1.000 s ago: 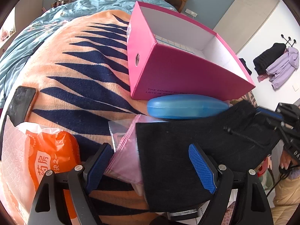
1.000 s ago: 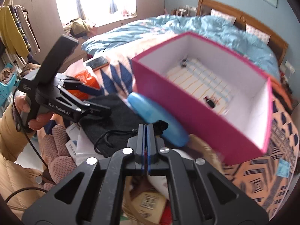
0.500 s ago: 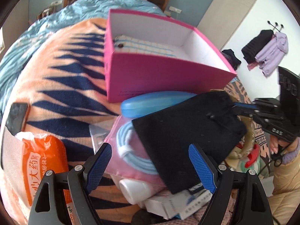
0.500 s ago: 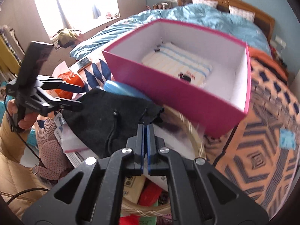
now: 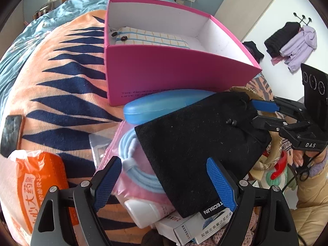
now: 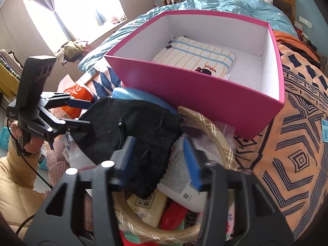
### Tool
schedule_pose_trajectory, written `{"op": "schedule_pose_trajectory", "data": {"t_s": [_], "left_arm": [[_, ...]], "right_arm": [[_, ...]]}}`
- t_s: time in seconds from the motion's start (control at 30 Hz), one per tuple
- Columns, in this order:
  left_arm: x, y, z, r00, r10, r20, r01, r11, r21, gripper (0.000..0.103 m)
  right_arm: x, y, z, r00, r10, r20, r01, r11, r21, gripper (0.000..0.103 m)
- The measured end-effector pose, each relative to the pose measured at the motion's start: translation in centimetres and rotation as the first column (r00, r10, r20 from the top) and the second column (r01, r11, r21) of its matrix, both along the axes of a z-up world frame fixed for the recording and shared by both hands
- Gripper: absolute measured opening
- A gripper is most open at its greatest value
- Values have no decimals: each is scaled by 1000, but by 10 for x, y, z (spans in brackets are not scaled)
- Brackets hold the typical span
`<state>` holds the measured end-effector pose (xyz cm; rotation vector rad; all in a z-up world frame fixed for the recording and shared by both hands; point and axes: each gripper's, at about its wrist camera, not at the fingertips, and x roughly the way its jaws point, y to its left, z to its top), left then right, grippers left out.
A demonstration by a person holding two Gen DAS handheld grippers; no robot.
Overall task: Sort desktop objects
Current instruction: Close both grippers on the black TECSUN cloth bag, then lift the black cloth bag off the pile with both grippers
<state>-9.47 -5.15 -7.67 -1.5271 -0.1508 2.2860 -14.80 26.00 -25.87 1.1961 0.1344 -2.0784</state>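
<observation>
Right wrist view: the right gripper [image 6: 158,160], shut a moment ago, has just been opening, and its jaws now stand apart over the mouth of the black pouch [image 6: 131,127], not pressing it. A release or a regrip is suggested. The left gripper [image 5: 164,184] is spread wide, holding nothing. The soft, felt-like drawstring pouch is draped on clutter beside the stiff pink box [image 6: 184,84], at the bed's near edge.

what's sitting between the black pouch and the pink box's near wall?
The blue case lies between the black pouch and the pink box, against the box's near wall. Clearest in the left wrist view.
</observation>
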Motion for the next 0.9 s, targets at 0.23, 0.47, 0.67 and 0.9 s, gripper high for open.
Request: {"op": "schedule_pose_trajectory", "data": {"t_s": [0.23, 0.47, 0.67, 0.9], "left_arm": [[-9, 8, -1, 999, -44, 20, 44, 999, 0, 87], [-11, 2, 0, 1000, -22, -6, 22, 1000, -15, 64], [-10, 1, 4, 999, 3, -35, -3, 1000, -21, 26], [-6, -14, 0, 1000, 18, -22, -18, 1000, 21, 32]], "right_arm": [[-4, -14, -7, 999, 32, 12, -32, 999, 2, 52], [2, -20, -9, 997, 64, -36, -63, 997, 43, 12], [11, -21, -5, 992, 79, -94, -75, 996, 52, 11], [15, -17, -1, 989, 78, -129, -72, 996, 50, 10]]}}
